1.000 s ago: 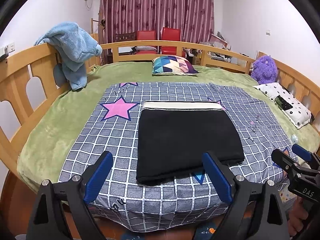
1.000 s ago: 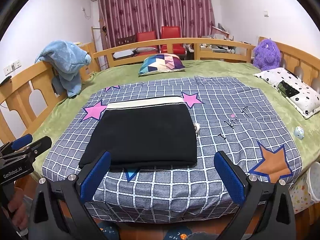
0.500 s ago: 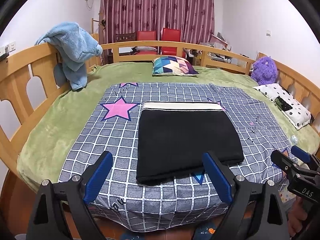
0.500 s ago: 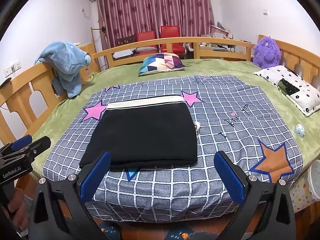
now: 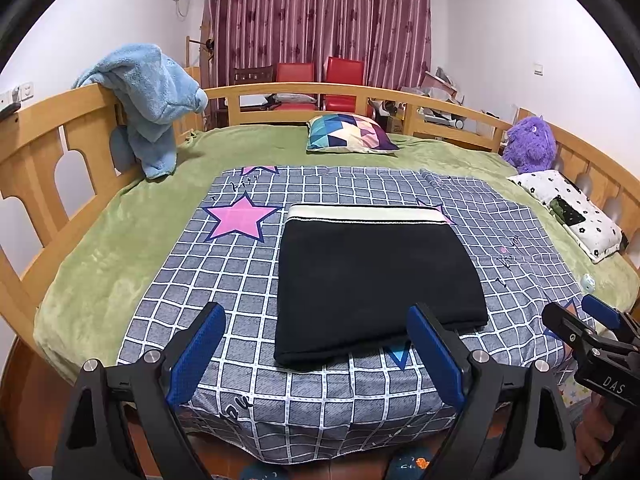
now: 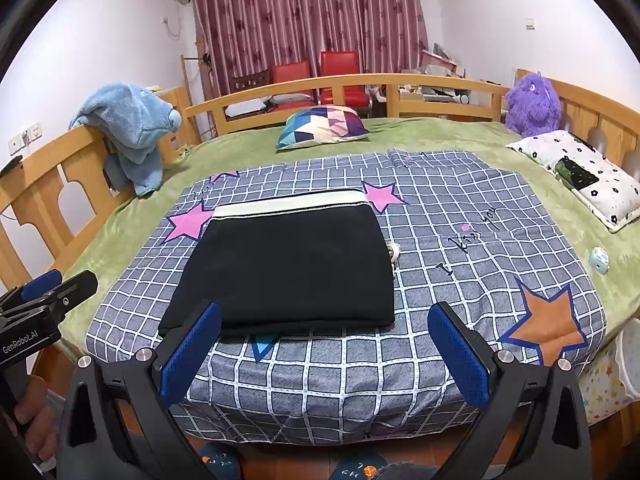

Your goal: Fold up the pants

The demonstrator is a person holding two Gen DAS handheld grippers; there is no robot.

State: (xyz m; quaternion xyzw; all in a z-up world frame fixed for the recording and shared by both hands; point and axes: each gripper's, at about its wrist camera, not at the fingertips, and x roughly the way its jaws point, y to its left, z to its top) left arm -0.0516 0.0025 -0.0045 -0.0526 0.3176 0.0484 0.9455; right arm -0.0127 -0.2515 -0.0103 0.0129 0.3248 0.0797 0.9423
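Note:
Black pants (image 5: 372, 276) (image 6: 288, 264) lie folded into a flat rectangle on the checked grey sheet (image 5: 224, 280) (image 6: 472, 280), their cream waistband at the far edge. My left gripper (image 5: 316, 356) hangs open in front of the bed's near edge, nothing between its blue pads, short of the pants' near hem. My right gripper (image 6: 324, 356) is open too, held off the near edge, empty. Each gripper appears at the side of the other's view: left gripper (image 6: 36, 300), right gripper (image 5: 592, 328).
A wooden rail (image 5: 48, 148) rings the green-covered bed (image 5: 100, 248). A blue plush towel (image 5: 148, 96) drapes the left rail. A patterned cushion (image 5: 348, 132), a purple plush toy (image 5: 530, 144), a white flowered pillow (image 5: 572, 212) and a small round toy (image 6: 599, 259) lie further off.

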